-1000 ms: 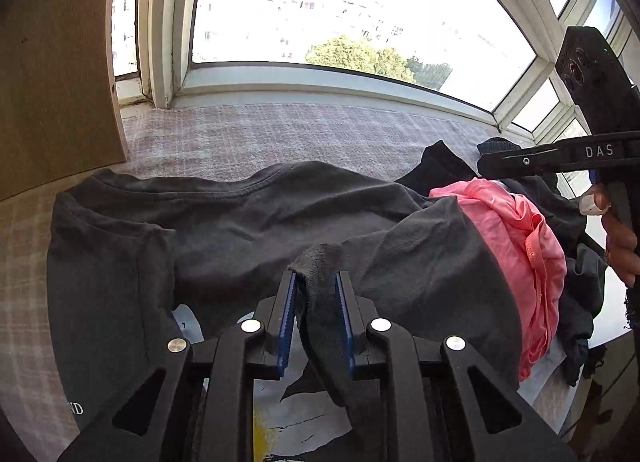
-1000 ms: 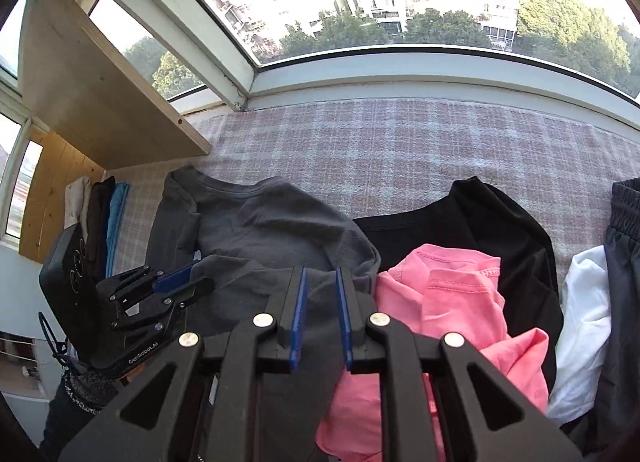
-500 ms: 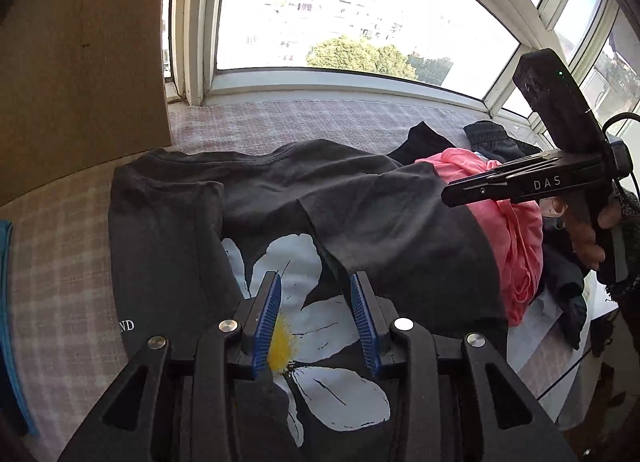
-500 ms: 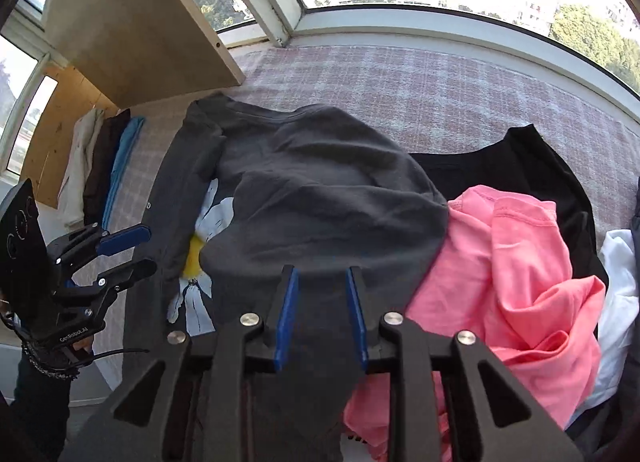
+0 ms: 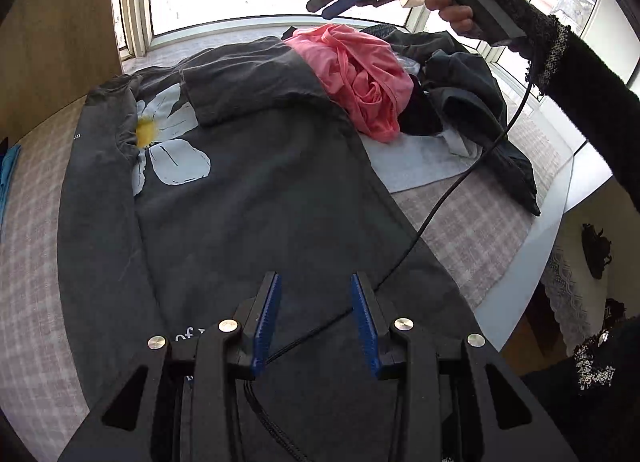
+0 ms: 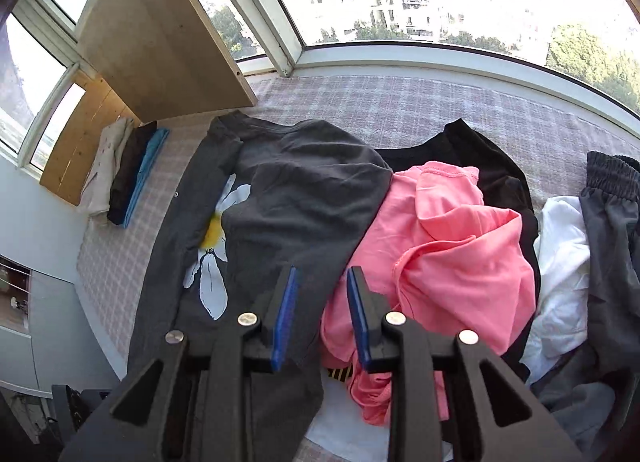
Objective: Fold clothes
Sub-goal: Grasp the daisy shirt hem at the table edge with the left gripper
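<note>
Dark grey long-sleeved T-shirt with a white-and-yellow daisy print (image 5: 256,190) lies lengthwise on the checked pale bedcover (image 5: 476,230), collar toward the window at 12 o'clock, hem at 6 o'clock. Both sleeves are turned inward over the body: one along the 9 o'clock edge, the other laid across the chest, half covering the daisy. Left gripper (image 5: 316,322) hangs released above the hem, blue pads apart, nothing between them; a black cable (image 5: 452,190) trails across the shirt. Right gripper (image 6: 318,316) hangs released too, over the shirt's 3 o'clock edge, where it meets a crumpled pink garment (image 6: 440,238).

The sleeves being in, the likely step is a fold along the length. To do it well, each gripper should pinch both layers at a hem corner, the two carry the hem level toward the collar, and the sleeve across the chest must stay flat beneath. The cable should be cleared lest it be folded in. The 3 o'clock edge overlaps the pink garment and may drag it. A stack of folded clothes (image 6: 124,174) lies at 9 o'clock; a pile of unfolded garments (image 6: 572,246) at 3 o'clock.
</note>
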### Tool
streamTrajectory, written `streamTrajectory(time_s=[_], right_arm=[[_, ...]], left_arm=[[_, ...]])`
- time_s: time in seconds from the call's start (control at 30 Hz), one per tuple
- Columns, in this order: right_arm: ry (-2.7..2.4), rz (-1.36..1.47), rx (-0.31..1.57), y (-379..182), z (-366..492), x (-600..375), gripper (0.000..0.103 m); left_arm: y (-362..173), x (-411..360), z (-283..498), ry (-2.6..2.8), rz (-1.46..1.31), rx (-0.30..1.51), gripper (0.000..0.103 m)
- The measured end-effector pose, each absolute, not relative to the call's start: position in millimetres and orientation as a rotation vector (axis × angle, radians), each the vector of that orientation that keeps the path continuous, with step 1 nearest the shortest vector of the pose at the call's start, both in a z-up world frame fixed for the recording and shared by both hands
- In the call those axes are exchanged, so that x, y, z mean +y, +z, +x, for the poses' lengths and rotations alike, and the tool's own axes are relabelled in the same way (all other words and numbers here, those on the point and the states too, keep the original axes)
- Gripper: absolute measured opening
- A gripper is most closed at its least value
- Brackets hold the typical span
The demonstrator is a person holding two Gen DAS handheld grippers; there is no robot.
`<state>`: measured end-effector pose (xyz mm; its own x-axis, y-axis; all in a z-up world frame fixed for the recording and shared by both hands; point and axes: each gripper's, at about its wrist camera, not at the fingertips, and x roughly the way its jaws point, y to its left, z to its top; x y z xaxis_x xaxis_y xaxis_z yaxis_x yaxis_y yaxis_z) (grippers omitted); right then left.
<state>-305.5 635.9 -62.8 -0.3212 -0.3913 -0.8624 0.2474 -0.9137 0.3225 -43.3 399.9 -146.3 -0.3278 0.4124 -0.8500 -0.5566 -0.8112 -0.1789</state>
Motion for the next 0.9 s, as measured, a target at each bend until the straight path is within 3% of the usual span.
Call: streamTrajectory(time_s=[0.23, 0.47, 0.53, 0.67, 0.9], right_arm=[[-2.427, 1.360, -0.158, 2.8, -198.3, 695.8, 0.026], [-2.288, 1.562, -0.234, -77.7, -62.9, 697.8, 0.026], [-2.273, 1.596, -0.241, -94.8, -33.1, 697.1, 0.026], [-2.286, 1.559, -0.270, -94.3, 1.0, 702.7, 0.026], [-2.318, 1.540, -0.277, -86.1, 27.0, 706.0, 0.026]], left_arm=[[-140.5, 403.1, 36.9, 2.157, -1.282, 0.148, 0.035], [-182.0, 452.8, 120.5, 2.067, -1.295, 0.064, 0.035], [-194.4, 472.9, 136.6, 2.078, -1.308, 0.117, 0.035], [-220.2, 497.2, 151.3, 2.108, -1.370, 0.185, 0.035], [-234.4, 517.5, 148.4, 2.160, -1.397, 0.140, 0.035]])
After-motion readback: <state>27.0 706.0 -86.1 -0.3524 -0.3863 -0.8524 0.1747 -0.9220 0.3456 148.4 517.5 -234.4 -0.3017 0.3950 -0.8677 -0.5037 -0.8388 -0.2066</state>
